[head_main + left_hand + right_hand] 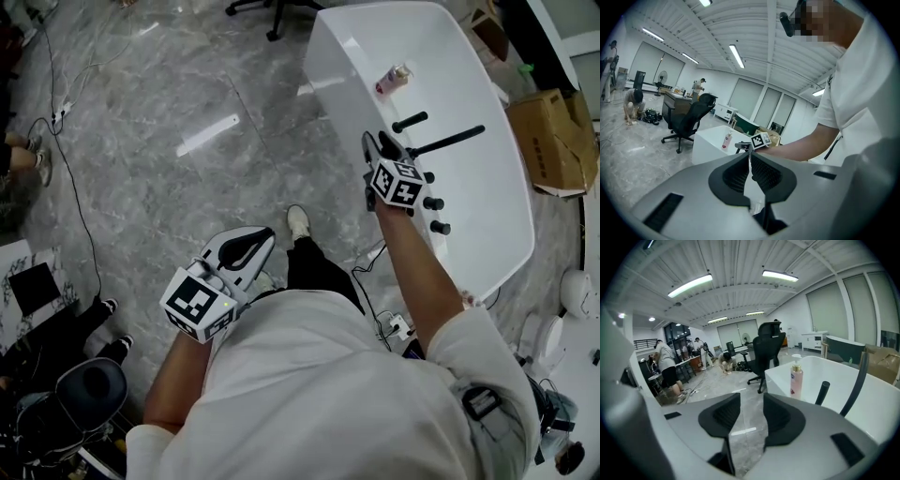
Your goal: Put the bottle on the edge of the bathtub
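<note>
Bottle [796, 376] stands upright on bathtub [323, 66] far edge, so task looks done. Right claw [751, 401] half open w/ nothing in it; left claw [750, 157] closed, empty.

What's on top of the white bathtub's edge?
A pink pump bottle stands on the bathtub rim, with black taps and knobs further along. The right tool and arm cover a bit of rim, so that part is hidden.

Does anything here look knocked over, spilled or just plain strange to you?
Nothing is spilled or tipped: the pink bottle stands upright on the rim of the bathtub. The one oddity is the setting. The white tub sits on an open office floor, with an office chair and a cardboard box nearby.
</note>
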`<state>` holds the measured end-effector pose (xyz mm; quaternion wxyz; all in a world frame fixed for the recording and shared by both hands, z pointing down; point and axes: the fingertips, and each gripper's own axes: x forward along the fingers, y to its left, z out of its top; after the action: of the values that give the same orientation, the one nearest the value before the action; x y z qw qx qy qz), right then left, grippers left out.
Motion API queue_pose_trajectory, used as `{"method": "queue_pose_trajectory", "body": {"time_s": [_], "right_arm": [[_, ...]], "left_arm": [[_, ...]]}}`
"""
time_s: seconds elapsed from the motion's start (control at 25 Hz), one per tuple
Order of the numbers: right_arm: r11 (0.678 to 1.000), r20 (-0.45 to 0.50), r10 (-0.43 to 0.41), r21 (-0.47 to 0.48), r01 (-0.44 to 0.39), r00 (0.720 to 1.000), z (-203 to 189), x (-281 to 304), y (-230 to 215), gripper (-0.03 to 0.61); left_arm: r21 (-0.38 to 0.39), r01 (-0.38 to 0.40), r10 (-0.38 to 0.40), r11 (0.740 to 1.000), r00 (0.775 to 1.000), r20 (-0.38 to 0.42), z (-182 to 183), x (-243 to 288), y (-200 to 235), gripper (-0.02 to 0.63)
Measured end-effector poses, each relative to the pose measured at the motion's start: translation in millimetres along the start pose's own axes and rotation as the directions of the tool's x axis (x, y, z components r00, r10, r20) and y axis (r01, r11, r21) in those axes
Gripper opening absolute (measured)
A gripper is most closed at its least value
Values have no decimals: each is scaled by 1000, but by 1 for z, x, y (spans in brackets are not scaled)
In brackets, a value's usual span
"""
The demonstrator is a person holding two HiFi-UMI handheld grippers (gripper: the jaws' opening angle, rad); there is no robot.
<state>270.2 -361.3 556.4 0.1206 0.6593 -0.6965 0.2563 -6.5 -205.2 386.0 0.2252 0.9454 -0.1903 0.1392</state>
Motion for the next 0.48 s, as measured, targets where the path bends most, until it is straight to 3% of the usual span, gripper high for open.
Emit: {"method": "queue_pose_trajectory", "body": {"time_s": [0.28, 0.48], "right_arm": [[980, -24, 180, -79, -182, 983, -27, -97, 94, 80], [947, -71, 291, -123, -298, 954, -50, -165, 157, 25]], "left_arm": [[17, -1, 0, 1000, 999, 34, -20, -46, -23, 28], [9, -22, 22, 1000, 998, 50, -32, -69, -36, 28]]}}
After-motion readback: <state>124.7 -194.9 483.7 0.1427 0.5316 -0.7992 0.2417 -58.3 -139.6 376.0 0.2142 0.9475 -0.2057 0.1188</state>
